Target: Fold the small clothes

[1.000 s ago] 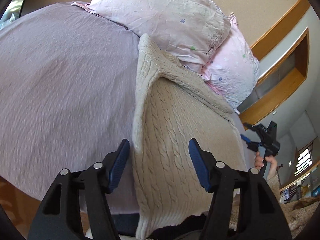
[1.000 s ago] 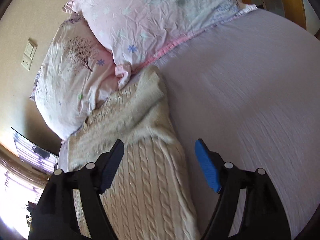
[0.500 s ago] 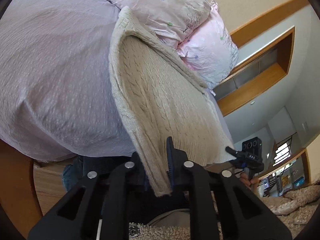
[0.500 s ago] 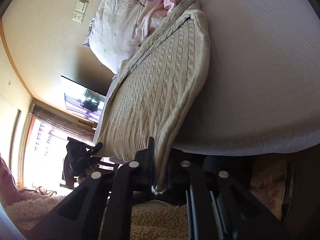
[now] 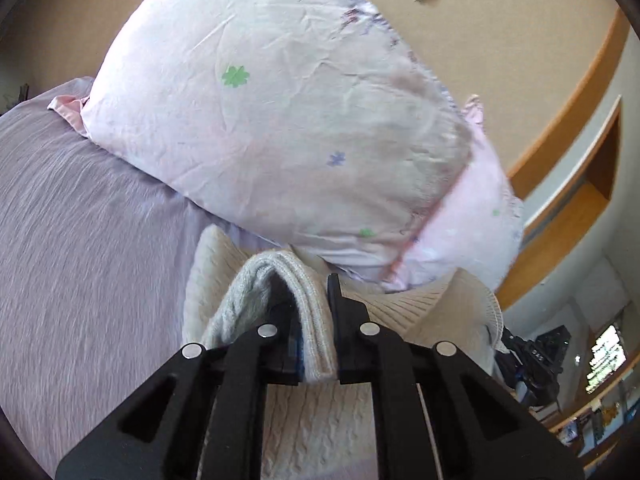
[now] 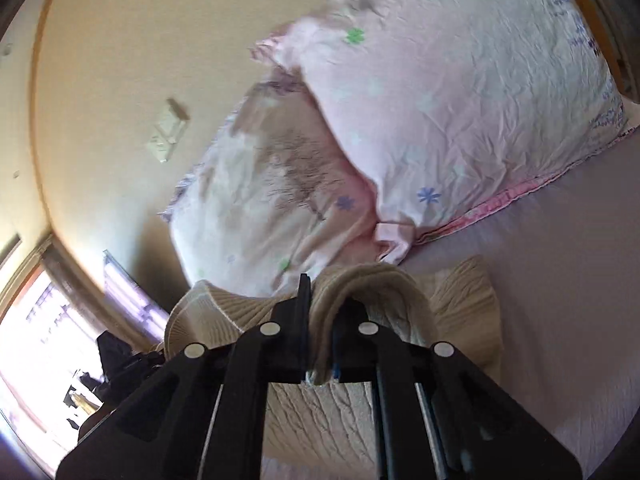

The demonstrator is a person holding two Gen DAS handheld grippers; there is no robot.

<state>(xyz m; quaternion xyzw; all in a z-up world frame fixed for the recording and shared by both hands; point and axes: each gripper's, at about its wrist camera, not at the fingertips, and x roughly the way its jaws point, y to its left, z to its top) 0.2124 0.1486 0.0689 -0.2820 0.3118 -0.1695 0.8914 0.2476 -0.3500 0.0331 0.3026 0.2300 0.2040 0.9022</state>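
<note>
With both corners lifted, the cream knit sweater (image 5: pixel 320 412) lies on the bed (image 5: pixel 80 240) below the pillows (image 5: pixel 280 128). Left gripper (image 5: pixel 316 344) and right gripper (image 6: pixel 320 344) each clamp a hem fold. Risk: uneven travel skews the fold; thick knit may slip free.

No readable text, label, brand, number or sign is to be found in either wrist view.
</note>
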